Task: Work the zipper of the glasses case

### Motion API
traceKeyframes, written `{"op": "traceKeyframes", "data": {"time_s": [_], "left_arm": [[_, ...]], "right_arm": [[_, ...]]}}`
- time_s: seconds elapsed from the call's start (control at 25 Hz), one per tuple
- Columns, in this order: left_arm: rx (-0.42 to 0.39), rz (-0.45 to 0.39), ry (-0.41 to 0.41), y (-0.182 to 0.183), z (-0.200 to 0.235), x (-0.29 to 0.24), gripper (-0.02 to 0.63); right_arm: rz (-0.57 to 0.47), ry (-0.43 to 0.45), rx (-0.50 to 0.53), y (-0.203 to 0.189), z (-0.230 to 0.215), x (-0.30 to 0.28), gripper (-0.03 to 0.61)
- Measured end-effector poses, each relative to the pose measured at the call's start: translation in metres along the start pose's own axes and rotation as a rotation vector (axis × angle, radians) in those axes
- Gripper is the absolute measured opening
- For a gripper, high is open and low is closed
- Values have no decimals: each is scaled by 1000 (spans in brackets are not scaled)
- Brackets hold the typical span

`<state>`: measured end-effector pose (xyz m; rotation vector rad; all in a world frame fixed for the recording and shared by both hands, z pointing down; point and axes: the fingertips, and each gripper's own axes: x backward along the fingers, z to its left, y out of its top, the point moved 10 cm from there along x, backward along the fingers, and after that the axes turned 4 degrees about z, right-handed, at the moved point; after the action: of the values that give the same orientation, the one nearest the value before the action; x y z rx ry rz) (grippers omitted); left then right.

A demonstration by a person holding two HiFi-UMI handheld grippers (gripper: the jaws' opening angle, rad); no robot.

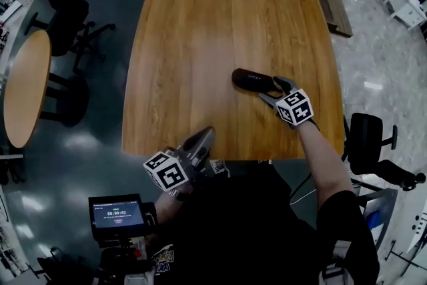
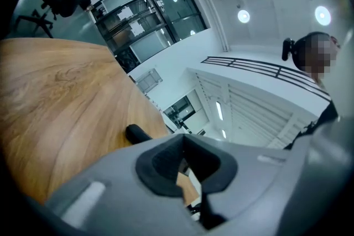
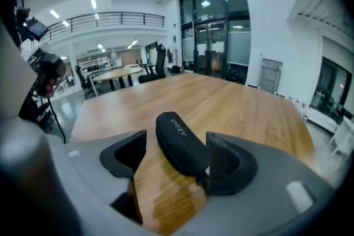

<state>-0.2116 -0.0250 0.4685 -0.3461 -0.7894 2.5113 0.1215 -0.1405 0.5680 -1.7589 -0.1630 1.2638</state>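
Right gripper (image 3: 177,160): jaws wide apart, angled down over the near end of the glasses case (image 3: 172,131). The case's end lies between the pads, close against the right-hand one and apart from the other; nothing is gripped.

Left gripper (image 2: 182,166): closed, empty, held level at the counter's (image 1: 200,30) near edge, well apart from the case.

The case lies flat on the counter, right of centre. It is black, matte and elongated.

Judgement:
- Probably stiff-shelled and light, so it is likely to skid on smooth wood.
- Clamp across the narrow body.
- The zipper pull is not visible in any view.
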Motion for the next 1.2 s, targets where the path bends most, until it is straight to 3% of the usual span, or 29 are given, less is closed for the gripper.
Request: {"op": "traceKeyframes", "data": {"time_s": [0.16, 0.36, 0.44, 0.52, 0.64, 0.72, 0.84, 0.96, 1.04, 1.2], "left_arm": [[18, -31, 47, 5, 13, 1, 3], [24, -75, 91, 2, 14, -2, 3], [18, -80, 119, 4, 10, -4, 3], [23, -89, 145, 9, 8, -7, 3], [16, -71, 146, 11, 8, -15, 3], [-44, -24, 140, 13, 9, -23, 3], [-214, 83, 153, 26, 11, -38, 5], [-410, 240, 168, 45, 8, -61, 129], [-513, 361, 143, 56, 3, -81, 158], [-603, 580, -5, 65, -16, -118, 280]], "right_arm": [[165, 102, 214, 11, -19, -43, 375], [320, 258, 301, 4, -28, -80, 407], [345, 308, 304, 3, -29, -85, 405], [350, 342, 339, 4, -25, -90, 362], [305, 339, 472, 11, -16, -85, 337], [239, 317, 629, 25, -3, -67, 324], [142, 289, 936, 43, 20, -31, 316], [52, 266, 1242, 59, 44, 8, 313], [-5, 236, 1405, 71, 55, 33, 310], [-86, 180, 1649, 91, 80, 78, 307]]}}
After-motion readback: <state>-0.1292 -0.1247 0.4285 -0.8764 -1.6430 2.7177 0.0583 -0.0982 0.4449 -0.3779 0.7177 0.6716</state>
